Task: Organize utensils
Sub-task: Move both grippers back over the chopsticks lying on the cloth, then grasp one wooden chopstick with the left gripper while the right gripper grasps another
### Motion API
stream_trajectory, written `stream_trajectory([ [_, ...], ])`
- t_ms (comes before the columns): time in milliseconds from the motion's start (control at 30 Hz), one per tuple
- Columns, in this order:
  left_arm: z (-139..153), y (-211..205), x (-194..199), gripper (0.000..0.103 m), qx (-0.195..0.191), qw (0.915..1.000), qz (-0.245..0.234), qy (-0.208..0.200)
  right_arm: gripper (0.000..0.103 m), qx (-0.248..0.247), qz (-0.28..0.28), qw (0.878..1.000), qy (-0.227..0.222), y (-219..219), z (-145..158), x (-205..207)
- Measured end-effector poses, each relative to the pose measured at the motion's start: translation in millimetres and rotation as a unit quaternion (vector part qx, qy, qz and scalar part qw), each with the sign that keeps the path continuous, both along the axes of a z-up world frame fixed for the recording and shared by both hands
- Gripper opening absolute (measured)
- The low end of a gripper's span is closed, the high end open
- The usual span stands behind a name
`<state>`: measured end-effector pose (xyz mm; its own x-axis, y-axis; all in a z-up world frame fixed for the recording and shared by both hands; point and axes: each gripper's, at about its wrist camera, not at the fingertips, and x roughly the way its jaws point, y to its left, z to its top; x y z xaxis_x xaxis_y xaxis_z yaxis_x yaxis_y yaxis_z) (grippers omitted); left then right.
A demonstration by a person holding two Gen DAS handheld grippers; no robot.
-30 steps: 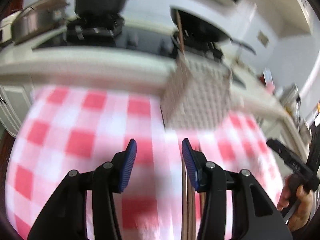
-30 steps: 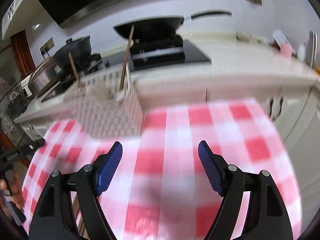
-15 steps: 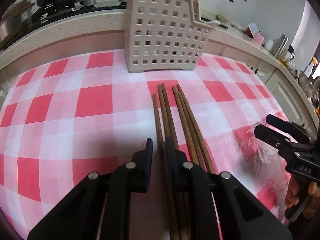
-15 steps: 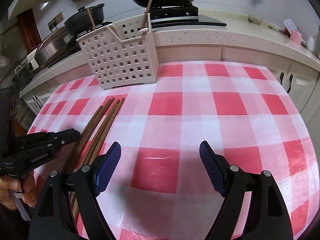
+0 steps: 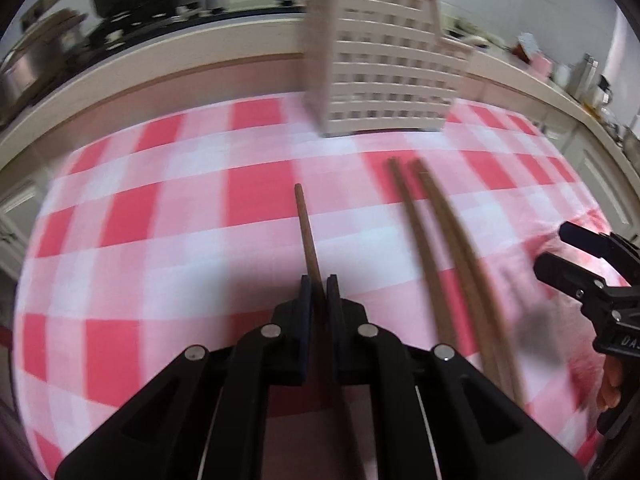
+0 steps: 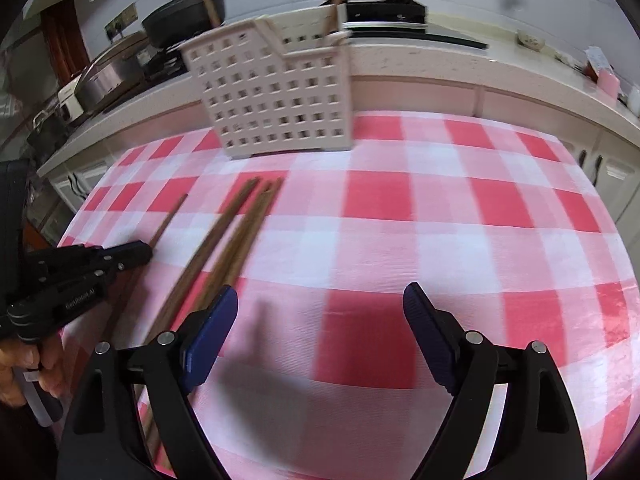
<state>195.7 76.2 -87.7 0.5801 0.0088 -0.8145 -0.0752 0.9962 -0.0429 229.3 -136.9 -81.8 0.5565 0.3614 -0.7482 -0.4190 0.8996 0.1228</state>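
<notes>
Over the checked cloth [image 5: 256, 196], your left gripper [image 5: 316, 288] is pinching one chopstick [image 5: 306, 228]. Your right gripper [image 6: 320, 320] is hovering, fingers spread, beside the loose chopsticks [image 6: 236, 232].

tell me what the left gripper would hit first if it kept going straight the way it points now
Probably the white perforated utensil basket. The left gripper, shut on one chopstick, points across bare checkered cloth toward the basket's left part. The chopstick's tip would arrive first. Depth is unclear and the picture blurred, so it might slip past on the left.
</notes>
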Motion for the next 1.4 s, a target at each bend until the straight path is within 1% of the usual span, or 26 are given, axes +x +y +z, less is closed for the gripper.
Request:
stream_trajectory([
  [100, 0.0, 19.5, -10.7, 0.008, -0.017, 0.9997, 0.014, -0.005, 0.079, -0.014, 0.009, 1.0, 0.002, 27.8, -4.8, -2.6],
  [167, -0.3, 25.4, -15.4, 0.008, -0.022, 0.9996, 0.016, -0.008, 0.079, -0.02, 0.014, 1.0, 0.002, 41.6, -6.5, -4.2],
  [233, 0.1, 26.9, -18.7, 0.008, -0.023, 0.9995, 0.016, -0.011, 0.078, -0.043, 0.02, 0.999, -0.005, 55.2, -9.6, -4.3],
  [267, -0.3, 27.1, -19.5, 0.008, -0.024, 0.9995, 0.016, -0.011, 0.077, -0.058, 0.021, 0.998, -0.007, 59.7, -12.9, -4.4],
  [333, -1.0, 27.3, -19.4, 0.008, -0.027, 0.9994, 0.016, -0.012, 0.068, -0.059, 0.031, 0.998, -0.004, 59.6, -16.1, -5.4],
  [400, -1.1, 29.9, -21.2, 0.008, -0.032, 0.9992, 0.018, -0.014, 0.057, -0.072, 0.041, 0.996, -0.014, 56.3, -15.1, -6.4],
  [433, -1.5, 31.2, -22.1, 0.008, -0.035, 0.9991, 0.018, -0.015, 0.056, -0.074, 0.05, 0.996, -0.016, 52.2, -14.6, -5.7],
  [567, -1.5, 30.8, -21.9, 0.008, -0.035, 0.9991, 0.021, -0.014, 0.055, -0.073, 0.052, 0.996, -0.008, 30.5, -13.8, 5.6],
  [600, -1.5, 30.3, -22.0, 0.008, -0.033, 0.9991, 0.021, -0.014, 0.056, -0.068, 0.046, 0.997, -0.004, 24.4, -13.1, 8.9],
  [633, -1.6, 30.1, -22.1, 0.008, -0.033, 0.9991, 0.021, -0.014, 0.06, -0.059, 0.039, 0.997, 0.002, 17.7, -12.9, 12.1],
  [700, -1.7, 30.8, -22.4, 0.008, -0.035, 0.999, 0.022, -0.014, 0.063, -0.052, 0.021, 0.998, 0.006, 6.7, -13.4, 14.6],
  [833, -2.1, 31.2, -22.8, 0.008, -0.036, 0.999, 0.022, -0.015, 0.063, -0.047, 0.009, 0.999, 0.006, -2.3, -13.7, 13.1],
  [967, -1.9, 31.8, -23.1, 0.008, -0.043, 0.9987, 0.022, -0.016, 0.064, -0.021, -0.022, 0.999, 0.01, -19.5, -7.8, 10.5],
  [1067, -2.1, 32.6, -22.4, 0.008, -0.044, 0.9986, 0.024, -0.016, 0.064, -0.035, -0.029, 0.999, 0.014, -22.1, -11.1, 13.4],
  [1100, -2.1, 32.4, -22.5, 0.008, -0.045, 0.9986, 0.024, -0.016, 0.064, -0.032, -0.034, 0.999, 0.013, -24.4, -11.9, 14.7],
  [1200, -1.8, 32.3, -22.1, 0.008, -0.047, 0.9984, 0.025, -0.017, 0.063, -0.038, -0.023, 0.999, 0.008, -22.7, -11.1, 17.1],
  [1267, -2.2, 32.7, -22.4, 0.008, -0.047, 0.9984, 0.026, -0.017, 0.059, -0.038, -0.019, 0.999, 0.01, -23.3, -10.8, 20.9],
  [1333, -2.7, 32.9, -22.4, 0.008, -0.047, 0.9984, 0.026, -0.018, 0.047, -0.04, -0.008, 0.999, 0.01, -23.2, -10.1, 24.2],
  [1400, -2.8, 33.0, -22.4, 0.008, -0.048, 0.9984, 0.026, -0.018, 0.04, -0.05, -0.003, 0.999, 0.008, -24.5, -10.4, 27.0],
])
